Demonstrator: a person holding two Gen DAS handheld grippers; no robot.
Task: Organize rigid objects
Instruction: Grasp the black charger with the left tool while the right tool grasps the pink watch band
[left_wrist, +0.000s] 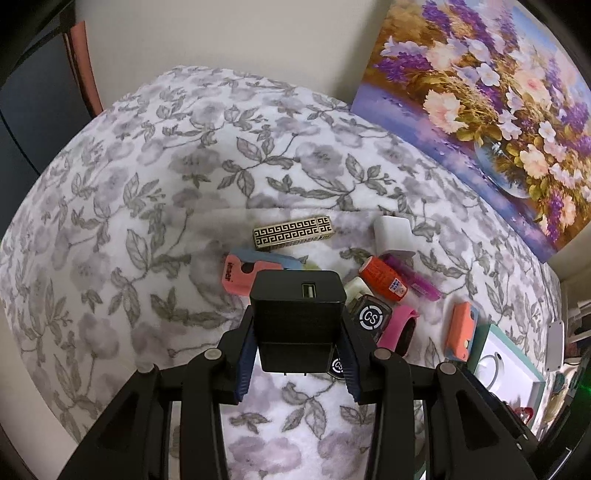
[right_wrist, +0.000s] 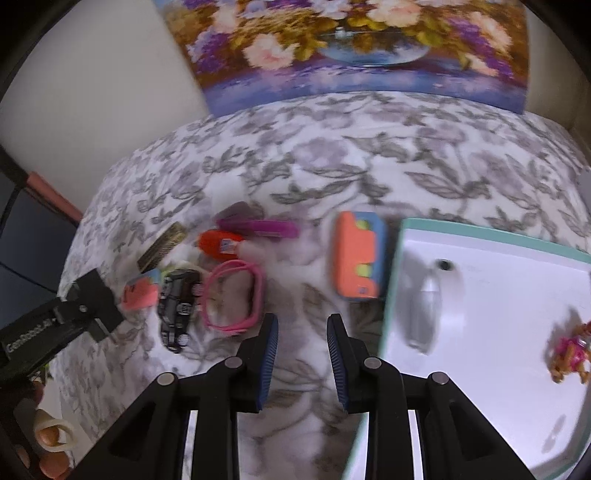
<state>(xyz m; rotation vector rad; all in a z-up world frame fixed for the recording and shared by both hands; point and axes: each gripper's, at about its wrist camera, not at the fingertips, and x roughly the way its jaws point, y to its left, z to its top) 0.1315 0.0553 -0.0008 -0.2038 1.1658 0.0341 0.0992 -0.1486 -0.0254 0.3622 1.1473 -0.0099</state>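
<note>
My left claw (left_wrist: 298, 328) is clamped on a black USB charger block (left_wrist: 297, 321), both blue pads pressing its sides, port facing up, held above the floral bedspread (left_wrist: 147, 206). My right claw (right_wrist: 303, 354) is narrowly parted with nothing between its pads; it hangs over the bedspread beside the teal-rimmed white tray (right_wrist: 480, 295). In the tray I see a grey oblong item (right_wrist: 424, 310) and a small pink-and-orange figure (right_wrist: 570, 350). Just left of the tray lies an orange-and-blue block (right_wrist: 360, 254). Further left is the cluster: pink band (right_wrist: 232, 295), black toy car (right_wrist: 177, 306), orange bottle (right_wrist: 218, 243), purple tube (right_wrist: 258, 227), patterned gold bar (left_wrist: 291, 232), white cube (left_wrist: 393, 234). A flower painting (left_wrist: 480, 92) leans on the wall behind.
</note>
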